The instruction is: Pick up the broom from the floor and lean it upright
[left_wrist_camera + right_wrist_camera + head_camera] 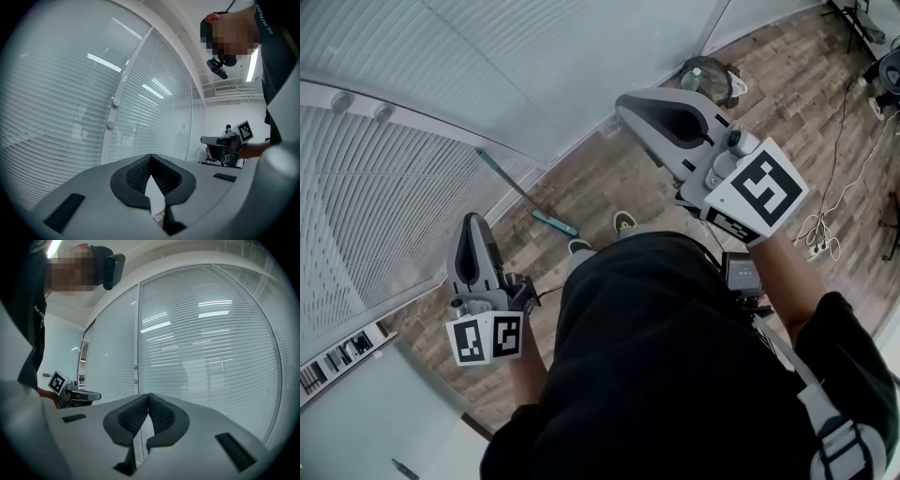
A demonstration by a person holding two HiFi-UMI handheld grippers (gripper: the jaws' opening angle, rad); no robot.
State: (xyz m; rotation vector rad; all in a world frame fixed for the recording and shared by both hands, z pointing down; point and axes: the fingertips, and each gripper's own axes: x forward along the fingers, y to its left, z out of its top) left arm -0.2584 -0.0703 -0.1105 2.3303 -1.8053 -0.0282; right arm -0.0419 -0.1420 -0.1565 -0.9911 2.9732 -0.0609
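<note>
Your dark top (675, 375) fills the lower half of the head view, and your shoes (624, 222) show just past it at 12 o'clock on the wooden floor (609, 178).

From your shoes, the broom (517, 189) is at about 10 o'clock. Its head is down on the floor at the foot of the glass wall with blinds (394, 216), and its teal handle slants up against that wall. Neither hand touches it.

Your left gripper (474, 223) sits at 8 o'clock in the head view, well apart from the broom. Its fingers (137, 174) are closed tip to tip with nothing between them; only the blinds show beyond. Your right gripper (626, 105) is up at 1 o'clock, and its fingers (131, 418) are likewise pressed together and empty, facing the same glass.

Judging by how things lie, the picking up and the leaning look done: the broom is off the floor along its length and propped without your help. What is left, at most, is to see that it stays put against the smooth glass, where the handle could slide sideways.
</note>
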